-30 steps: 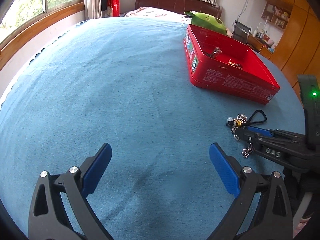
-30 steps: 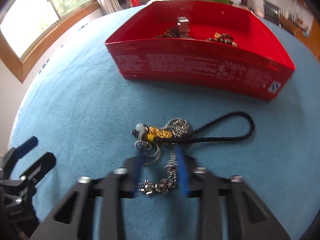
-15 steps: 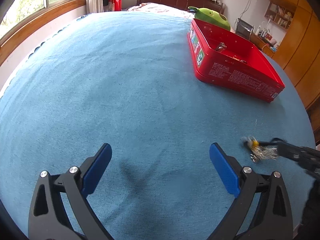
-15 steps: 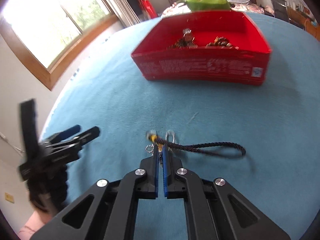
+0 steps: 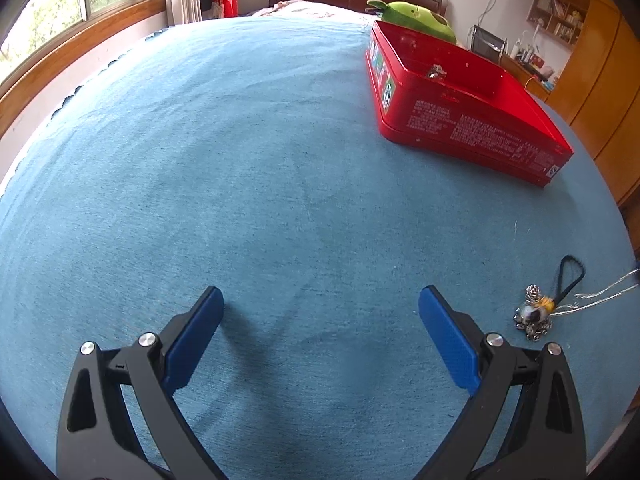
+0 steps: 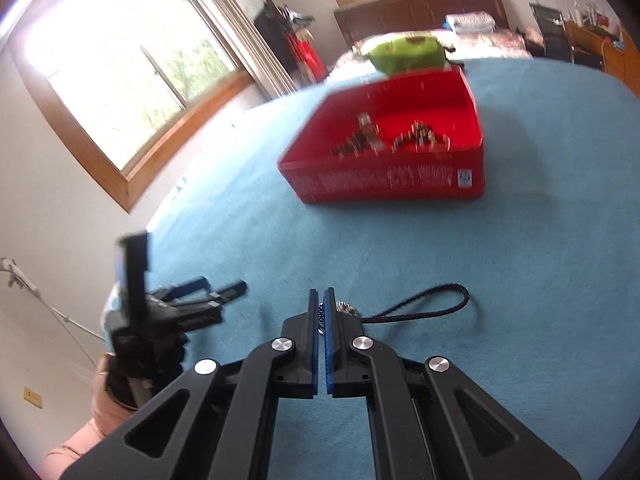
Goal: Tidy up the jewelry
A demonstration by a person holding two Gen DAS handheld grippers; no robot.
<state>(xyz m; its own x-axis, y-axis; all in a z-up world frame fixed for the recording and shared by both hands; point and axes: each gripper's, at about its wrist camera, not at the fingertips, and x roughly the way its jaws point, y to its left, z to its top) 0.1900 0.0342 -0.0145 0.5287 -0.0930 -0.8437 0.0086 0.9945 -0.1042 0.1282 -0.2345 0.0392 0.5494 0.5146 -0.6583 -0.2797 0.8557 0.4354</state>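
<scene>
A red tin box [image 5: 472,120] with several pieces of jewelry inside sits on the blue cloth at the right; it also shows in the right wrist view [image 6: 384,184]. A tangle of silver chain with a gold charm and a black cord loop [image 5: 536,312] lies at the right, a chain strand stretched taut toward the right edge. My right gripper [image 6: 321,300] is shut on the silver chain, lifted above the cloth, with the black cord loop [image 6: 432,308] trailing right. My left gripper [image 5: 320,308] is open and empty, low over the cloth.
A green plush toy [image 5: 416,20] lies behind the box. A window [image 5: 80,12] runs along the left and wooden cupboards [image 5: 600,72] stand at the right. The left gripper [image 6: 176,308] shows at the lower left of the right wrist view.
My right gripper closed on the chain and has lifted and tilted upward, pulling the chain taut. The left gripper stayed open and shifted slightly.
</scene>
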